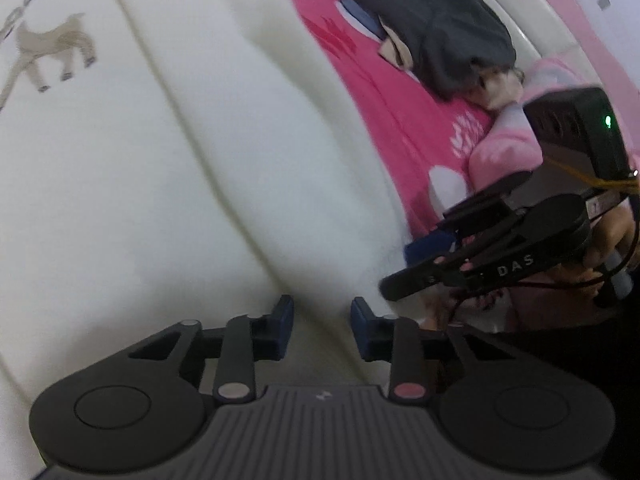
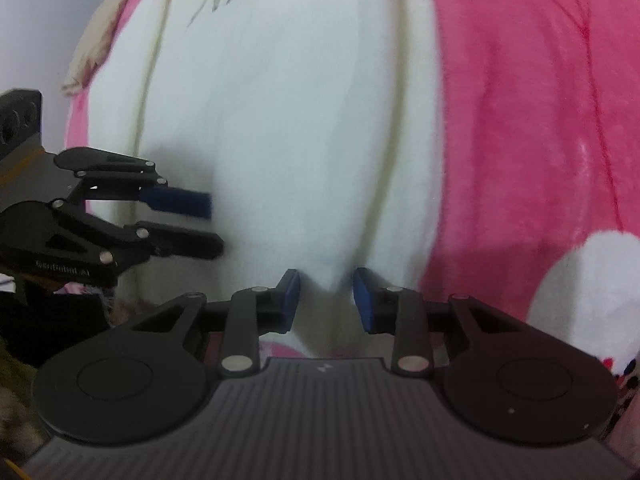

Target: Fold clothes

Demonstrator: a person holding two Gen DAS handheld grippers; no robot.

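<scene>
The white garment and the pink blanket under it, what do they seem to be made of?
The white garment looks like soft matte fleece or plush: fuzzy surface, thick rounded folds. The pink blanket also looks like plush fleece, with a faint sheen on its nap. Motion blur leaves both uncertain.

You have a bed under a pink blanket [image 1: 372,92]. On it lies the cream fleece garment [image 1: 168,152], spread flat; beyond it, near the far edge, sits a dark clothes pile [image 1: 436,24], perhaps folded.

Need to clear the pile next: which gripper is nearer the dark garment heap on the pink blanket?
Right. The right gripper sits over the pink blanket on the side of the dark garment heap; the left gripper hovers over the white garment, farther off.
</scene>
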